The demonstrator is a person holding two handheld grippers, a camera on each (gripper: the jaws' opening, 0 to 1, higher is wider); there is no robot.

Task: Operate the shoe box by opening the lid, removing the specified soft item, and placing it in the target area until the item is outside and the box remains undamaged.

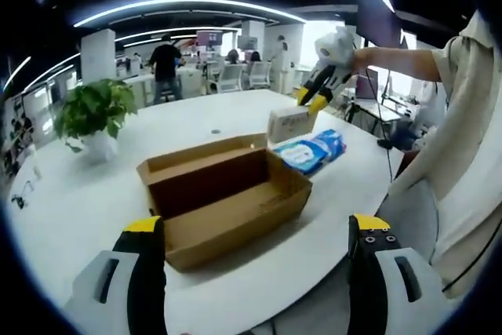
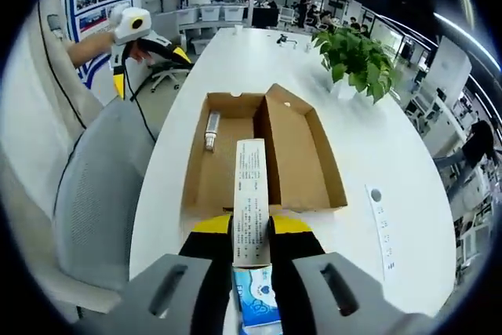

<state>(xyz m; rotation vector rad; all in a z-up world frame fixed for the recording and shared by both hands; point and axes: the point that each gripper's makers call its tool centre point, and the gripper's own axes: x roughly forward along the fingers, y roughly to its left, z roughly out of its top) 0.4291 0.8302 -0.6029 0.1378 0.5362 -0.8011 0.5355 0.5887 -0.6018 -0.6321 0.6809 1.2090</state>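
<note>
The right gripper (image 2: 251, 229) has its jaws clamped on a narrow white printed carton (image 2: 251, 198), held above the blue tissue pack (image 1: 312, 150) lying on the white surface (image 1: 78, 202) beside the shoe box (image 1: 227, 198). The left gripper (image 1: 259, 260) hangs with jaws wide apart, holding nothing. The shoe box stands open, lid folded back, with a small tube (image 2: 211, 131) in one half.
</note>
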